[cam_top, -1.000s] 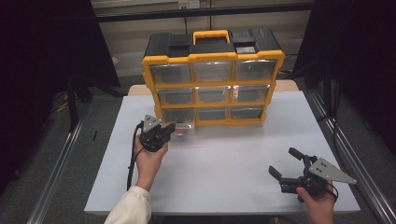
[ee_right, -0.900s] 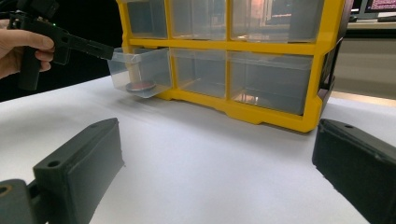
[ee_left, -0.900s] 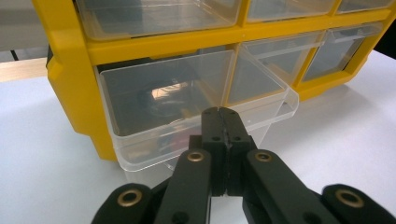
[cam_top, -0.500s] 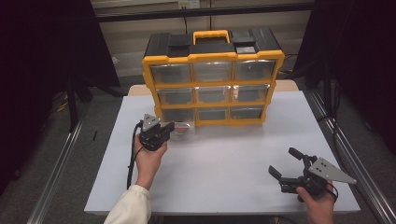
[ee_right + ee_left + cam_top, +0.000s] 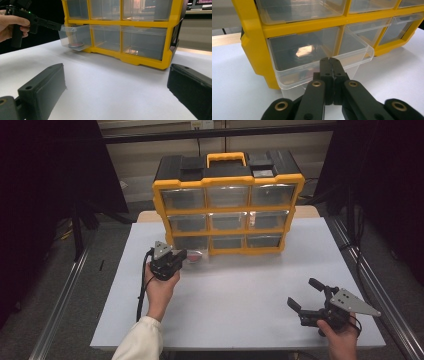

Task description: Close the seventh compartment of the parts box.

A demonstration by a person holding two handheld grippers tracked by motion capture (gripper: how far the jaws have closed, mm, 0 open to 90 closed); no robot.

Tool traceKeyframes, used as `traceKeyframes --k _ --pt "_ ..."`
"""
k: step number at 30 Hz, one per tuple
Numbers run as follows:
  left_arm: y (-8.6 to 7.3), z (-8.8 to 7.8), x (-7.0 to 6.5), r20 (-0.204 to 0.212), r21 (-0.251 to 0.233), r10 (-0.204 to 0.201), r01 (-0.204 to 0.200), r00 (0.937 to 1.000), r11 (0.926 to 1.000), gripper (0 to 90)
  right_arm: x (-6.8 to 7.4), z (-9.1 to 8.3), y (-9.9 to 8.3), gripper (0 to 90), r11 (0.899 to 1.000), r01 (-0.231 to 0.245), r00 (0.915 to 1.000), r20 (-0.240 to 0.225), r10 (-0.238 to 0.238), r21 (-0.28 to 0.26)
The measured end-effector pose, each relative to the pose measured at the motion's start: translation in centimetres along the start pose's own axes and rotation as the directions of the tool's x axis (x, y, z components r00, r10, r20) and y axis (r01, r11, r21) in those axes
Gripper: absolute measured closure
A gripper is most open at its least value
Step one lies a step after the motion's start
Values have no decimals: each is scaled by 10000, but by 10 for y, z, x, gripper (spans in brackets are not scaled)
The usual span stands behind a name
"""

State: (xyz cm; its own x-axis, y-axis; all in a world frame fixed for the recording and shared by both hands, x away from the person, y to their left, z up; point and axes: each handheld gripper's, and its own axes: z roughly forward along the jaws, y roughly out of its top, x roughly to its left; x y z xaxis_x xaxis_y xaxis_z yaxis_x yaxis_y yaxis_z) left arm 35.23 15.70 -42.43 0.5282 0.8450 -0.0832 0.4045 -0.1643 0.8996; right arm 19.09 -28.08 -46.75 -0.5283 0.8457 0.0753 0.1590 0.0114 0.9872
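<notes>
A yellow organizer point(image 5: 227, 210) with clear drawers and a black top stands at the back of the white table point(image 5: 240, 290). Its bottom-left drawer point(image 5: 196, 255) is pulled partway out. My left gripper point(image 5: 181, 255) is shut on that drawer's front lip; in the left gripper view the jaws point(image 5: 331, 63) meet on the clear rim of the drawer point(image 5: 312, 62). In the right gripper view a reddish round object point(image 5: 76, 45) lies inside the drawer point(image 5: 75, 36). My right gripper point(image 5: 303, 292) rests open near the front right of the table, nothing between its fingers point(image 5: 45, 87).
The organizer's other drawers point(image 5: 227, 221) are pushed in. Metal rails point(image 5: 60, 305) run along both sides of the table. A black cable point(image 5: 142, 285) trails from the left gripper. White table surface stretches between the two grippers.
</notes>
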Motion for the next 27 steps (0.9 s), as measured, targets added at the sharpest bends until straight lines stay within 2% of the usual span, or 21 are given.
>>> traceKeyframes --k 15,27 --pt "0 4 0 -125 -6 67 -67 9999 10000 900 -1 1 -1 13 10000 -96 9999 52 96 -4" --pt "0 6 2 -308 -122 -99 95 9995 9999 900 -2 1 0 13 10000 -41 10000 50 41 -28"
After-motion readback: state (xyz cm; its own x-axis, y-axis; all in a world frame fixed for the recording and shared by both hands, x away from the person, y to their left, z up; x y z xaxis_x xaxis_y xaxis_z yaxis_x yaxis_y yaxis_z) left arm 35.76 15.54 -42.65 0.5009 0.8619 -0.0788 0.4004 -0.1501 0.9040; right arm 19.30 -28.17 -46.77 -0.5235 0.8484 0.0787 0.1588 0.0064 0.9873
